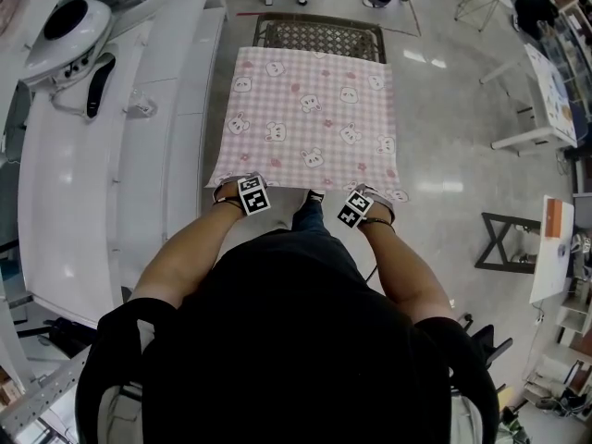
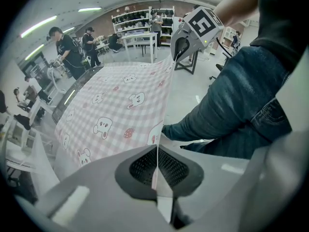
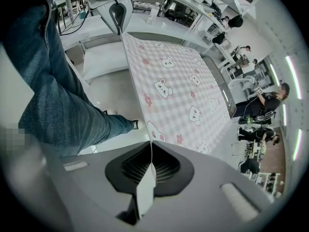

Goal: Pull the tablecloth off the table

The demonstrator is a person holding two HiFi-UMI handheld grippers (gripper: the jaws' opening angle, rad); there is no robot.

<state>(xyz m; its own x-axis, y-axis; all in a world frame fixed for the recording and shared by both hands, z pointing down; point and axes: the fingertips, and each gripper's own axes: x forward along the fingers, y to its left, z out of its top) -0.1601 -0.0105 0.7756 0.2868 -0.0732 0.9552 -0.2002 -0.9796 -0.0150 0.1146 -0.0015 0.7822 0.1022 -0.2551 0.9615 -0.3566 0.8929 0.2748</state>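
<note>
While both tongs hold on tight, the job has a long way to go, I think. The tablecloth (image 1: 310,118), pink with little bears, lies over most of the table (image 1: 319,35). Only the wire end at 12 o'clock shows bare. The left tongs (image 1: 242,195) are pressed together on the cloth's near edge at 7 o'clock. The right tongs (image 1: 363,207) are pinching the same edge at 5 o'clock. That edge is held out toward the person's legs (image 2: 231,105). To do this step well, I would pull both hands toward 6 o'clock at the same speed, so the cloth comes straight and does not twist. Pull low and flat, not up. Make the pinch firm, because thin cloth can slip out. Step back too, since the legs stand close to the table.
</note>
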